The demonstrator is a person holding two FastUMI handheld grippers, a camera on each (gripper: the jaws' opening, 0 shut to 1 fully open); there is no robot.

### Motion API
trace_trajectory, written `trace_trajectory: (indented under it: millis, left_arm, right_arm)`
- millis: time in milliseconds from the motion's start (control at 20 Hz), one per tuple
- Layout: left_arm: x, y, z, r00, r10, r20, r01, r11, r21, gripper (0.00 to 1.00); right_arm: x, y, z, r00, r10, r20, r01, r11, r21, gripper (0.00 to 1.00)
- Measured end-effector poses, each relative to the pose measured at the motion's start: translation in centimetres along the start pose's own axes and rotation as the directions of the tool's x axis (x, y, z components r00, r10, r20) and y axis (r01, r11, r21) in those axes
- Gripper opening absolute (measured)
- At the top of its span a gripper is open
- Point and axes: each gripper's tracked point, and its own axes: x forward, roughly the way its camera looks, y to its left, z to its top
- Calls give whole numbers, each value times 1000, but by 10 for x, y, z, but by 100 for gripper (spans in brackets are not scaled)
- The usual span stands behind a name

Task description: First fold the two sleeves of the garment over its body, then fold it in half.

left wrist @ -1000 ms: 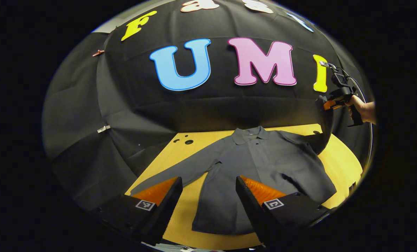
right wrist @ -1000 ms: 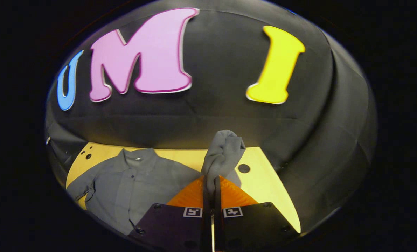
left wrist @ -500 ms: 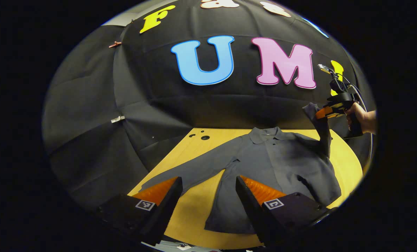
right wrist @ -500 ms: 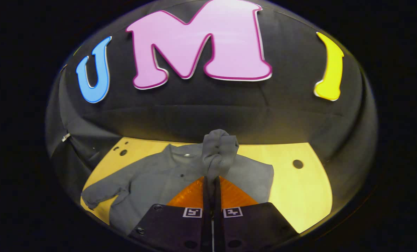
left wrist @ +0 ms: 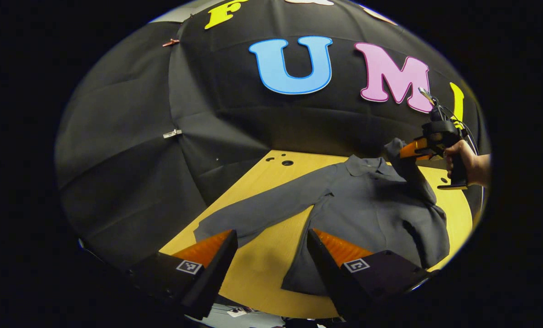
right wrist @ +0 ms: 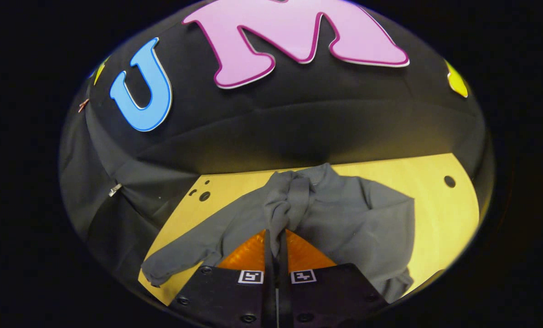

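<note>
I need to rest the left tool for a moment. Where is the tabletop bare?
Bare table lies between the flat sleeve and the shirt body, and beyond the shirt's far side. The collar end is crowded: the right tool holds the other sleeve there.

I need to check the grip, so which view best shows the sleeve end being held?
The right gripper view: the bunched grey sleeve end sits clamped just ahead of the right gripper. The left gripper view shows that sleeve end small and far off, lifted above the grey shirt.
</note>
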Motion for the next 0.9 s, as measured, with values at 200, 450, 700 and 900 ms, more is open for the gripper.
trace_trajectory:
  millis: [200, 450, 700, 900]
  left_arm:
    - [8, 9, -9, 1000, 23, -21, -23, 1000, -18, 97]
    - [24, 26, -17, 998, 59, -32, -60, 998, -27, 97]
    - [37, 52, -22, 994, 104, -42, -107, 993, -59, 97]
    - [49, 75, -25, 989, 136, -54, -141, 983, -115, 97]
  right_arm:
    - [26, 22, -32, 998, 32, -57, -27, 996, 88, 7]
    - [48, 42, -65, 992, 60, -114, -37, 981, 193, 16]
    - [47, 57, -72, 989, 88, -121, -60, 974, 218, 27]
    - [29, 52, -71, 992, 58, -116, -39, 986, 161, 90]
